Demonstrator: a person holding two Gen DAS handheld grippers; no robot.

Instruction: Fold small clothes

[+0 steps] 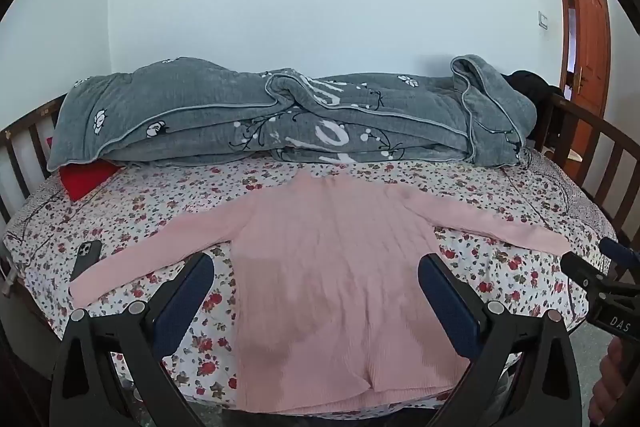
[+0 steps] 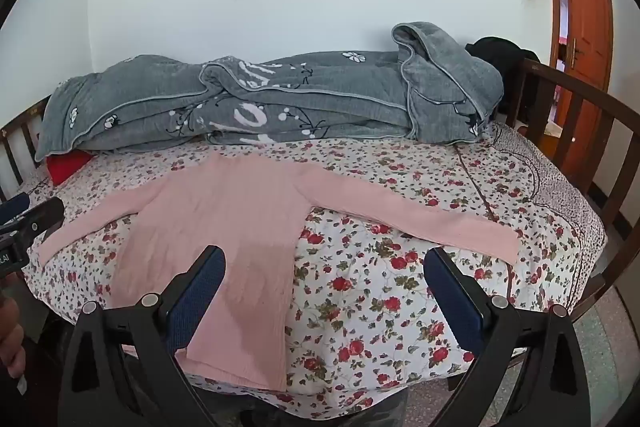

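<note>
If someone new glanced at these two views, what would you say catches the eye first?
The pale pink ribbed long-sleeved sweater lies spread flat, sleeves out, on the red-and-white floral bedsheet. Behind it, a rumpled grey flower-printed quilt is heaped along the white wall. Both the left gripper and right gripper are open, holding nothing.

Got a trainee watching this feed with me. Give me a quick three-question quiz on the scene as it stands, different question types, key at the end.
1. True or false: the pink sweater lies flat on the floral bedsheet with both sleeves spread out.
2. Multiple choice: the phone lies (A) on the grey quilt, (B) beside the sweater's sleeve end nearest the red item, (C) in the right gripper.
3. Fill in: the left gripper is ____ and holds nothing.

Key: 1 true; 2 B; 3 open.
</note>
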